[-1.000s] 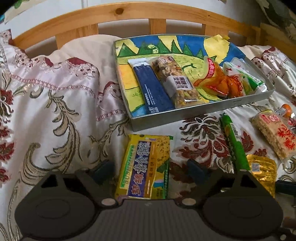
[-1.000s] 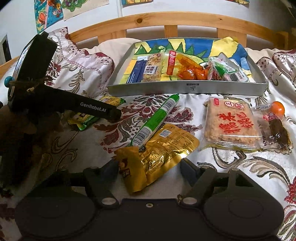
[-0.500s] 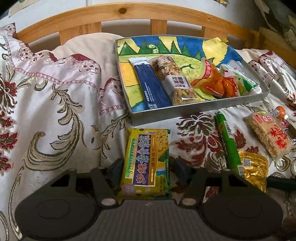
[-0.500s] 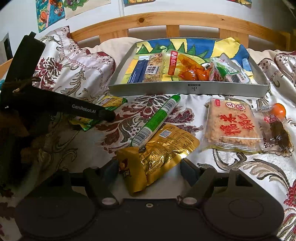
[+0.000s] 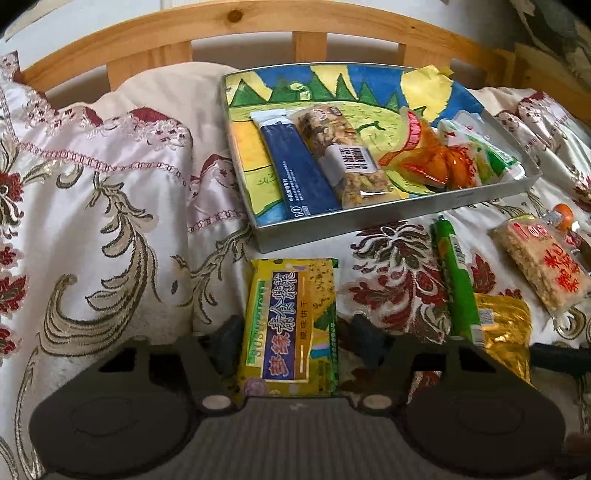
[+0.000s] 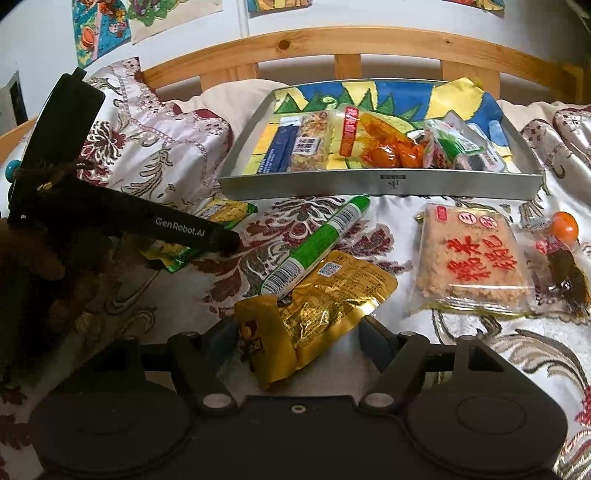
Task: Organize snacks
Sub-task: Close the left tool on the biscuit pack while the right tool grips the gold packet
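A bed covered by a cream bedspread [image 5: 110, 229] with red and gold floral embroidery fills both views, with a wooden headboard [image 5: 295, 22] curving across the back. On the bedspread near the headboard sits a shallow grey tray [image 6: 376, 182] lined with a bright painted landscape; it holds a dark blue packet [image 5: 299, 166], a nut bar [image 5: 347, 155], an orange snack pouch [image 5: 424, 158] and a green-and-white pouch [image 5: 484, 147], side by side.

In front of the tray, loose snacks lie on the cloth: a rice-cracker pack with red characters [image 6: 472, 258], a gold foil pouch [image 6: 314, 306], a green tube-shaped stick [image 6: 317, 247] resting against the gold pouch, a dark wrapped snack with an orange ball [image 6: 561, 254] at far right, and a yellow biscuit packet [image 5: 291, 328] to the left.

Both grippers angle downward toward the bed. The left gripper [image 5: 295, 332] straddles the near end of the yellow biscuit packet; its jaws are closing, with dark fingertips [image 5: 229, 332] close against the packet's edges, though whether they press on it cannot be told. From the right wrist view this gripper's black arm reaches in from the left over that packet.

The right gripper [image 6: 295, 336] sits low over the gold foil pouch, jaws closing slightly, moderately wide, with the pouch's near end between them and gaps at either side.
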`<state>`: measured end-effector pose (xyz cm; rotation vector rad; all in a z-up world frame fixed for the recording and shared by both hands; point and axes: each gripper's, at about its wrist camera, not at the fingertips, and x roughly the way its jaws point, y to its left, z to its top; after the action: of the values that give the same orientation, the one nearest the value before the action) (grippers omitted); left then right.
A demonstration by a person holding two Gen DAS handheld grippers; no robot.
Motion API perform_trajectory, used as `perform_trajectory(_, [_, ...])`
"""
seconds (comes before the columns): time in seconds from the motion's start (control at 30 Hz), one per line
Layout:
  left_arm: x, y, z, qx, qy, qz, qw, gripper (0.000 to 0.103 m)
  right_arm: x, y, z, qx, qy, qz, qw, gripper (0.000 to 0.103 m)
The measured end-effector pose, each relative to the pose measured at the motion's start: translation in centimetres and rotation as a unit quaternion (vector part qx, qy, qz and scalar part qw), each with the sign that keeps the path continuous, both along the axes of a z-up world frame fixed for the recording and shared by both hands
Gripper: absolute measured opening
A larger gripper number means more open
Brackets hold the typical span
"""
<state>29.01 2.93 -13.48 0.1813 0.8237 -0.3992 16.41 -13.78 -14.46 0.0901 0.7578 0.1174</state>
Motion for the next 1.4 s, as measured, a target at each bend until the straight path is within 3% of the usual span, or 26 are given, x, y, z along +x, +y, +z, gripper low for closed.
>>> perform_trajectory(0.1, [-0.3,0.2,0.1,-0.003,0.001,0.000,1.0000,0.056,0.1,0.0,0.0,0.002,-0.002,0.008,1.000,0.072])
perform_trajectory(0.4, [-1.2,0.4,0.4,-0.002,0.003,-0.005,1.0000,0.056,0.0,-0.2,0.2,0.007,-0.002,0.035,0.999,0.072])
perform_trajectory(0.47, [-1.0,0.4,0.5,-0.002,0.006,-0.004,1.0000,0.058,0.2,-0.2,0.3,0.007,0.005,0.032,0.999,0.074])
perform_trajectory(0.6, [-0.6,0.5,0.6,0.003,0.001,0.008,1.0000,0.074,0.4,0.0,0.7,0.018,0.005,0.023,1.000,0.083])
perform_trajectory(0.73, [0.2,0.6,0.3,0.004,0.010,0.009,0.9999,0.082,0.9,-0.3,0.9,0.031,0.016,-0.001,0.999,0.089])
perform_trajectory(0.87, [1.1,0.3,0.0,0.006,0.025,0.000,0.9997,0.084,2.1,-0.7,0.4,0.063,0.037,-0.034,0.997,0.092])
perform_trajectory(0.93, [1.3,0.4,0.0,-0.002,0.034,-0.003,0.9994,0.077,2.7,-0.7,0.2,0.070,0.038,-0.048,0.996,0.092])
perform_trajectory(1.13, [0.5,0.2,0.4,-0.002,0.037,-0.011,0.9993,0.057,2.5,0.4,-0.1,0.039,0.034,-0.044,0.998,0.081])
perform_trajectory(1.3, [-0.4,0.3,0.8,-0.002,0.037,-0.017,0.9992,0.054,1.7,0.8,0.1,0.032,0.027,-0.024,0.999,0.062])
perform_trajectory(1.4, [-1.2,0.3,0.9,0.000,0.034,-0.028,0.9990,0.054,1.4,0.9,0.3,0.030,0.023,-0.015,0.999,0.056])
